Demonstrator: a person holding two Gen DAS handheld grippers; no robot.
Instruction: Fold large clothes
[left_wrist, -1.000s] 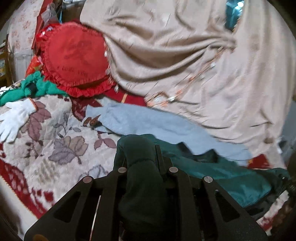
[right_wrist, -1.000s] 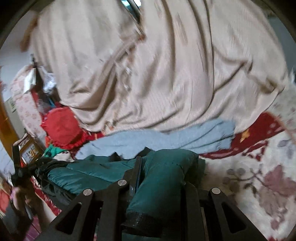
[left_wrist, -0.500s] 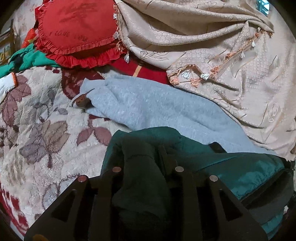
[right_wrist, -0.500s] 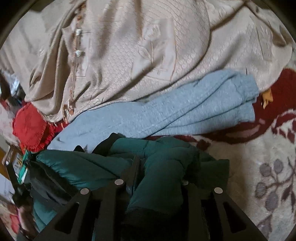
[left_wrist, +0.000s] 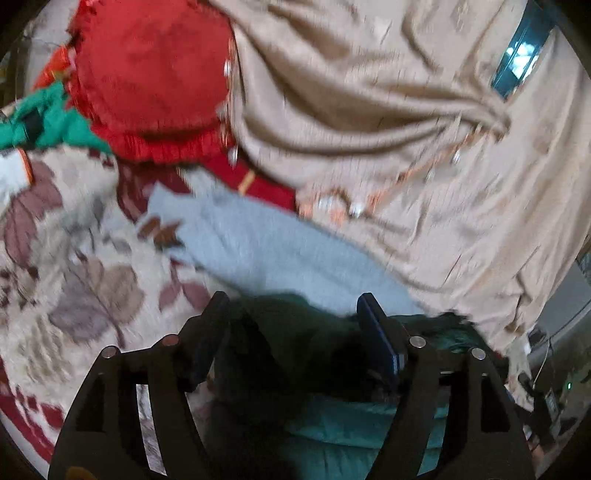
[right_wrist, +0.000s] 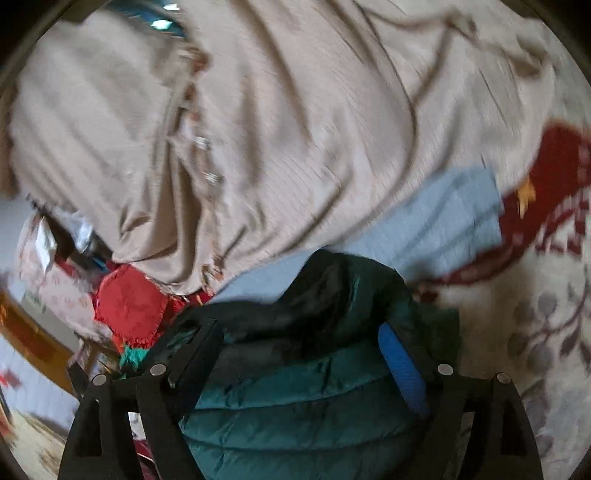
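Releasing: left gripper (left_wrist: 291, 325) and right gripper (right_wrist: 303, 343), fingers opening off the green puffer jacket (right_wrist: 303, 398) clamped a second ago; it lies on the floral blanket (left_wrist: 74, 258) (fold laid down, likely).

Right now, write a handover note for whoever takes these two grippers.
Left gripper: jaws opening, the dark green jacket lies loose between them, not pinched.
Right gripper: jaws opening too, the same jacket bunched between the fingers, not gripped.
The jacket lies on the flowered blanket, in front of a grey garment and a beige cloth; a red cushion sits behind.
Done: jacket set down, partly folded over.
Left: judging by the lumpy heap, flatten and finish the fold; the grey garment probably comes next.
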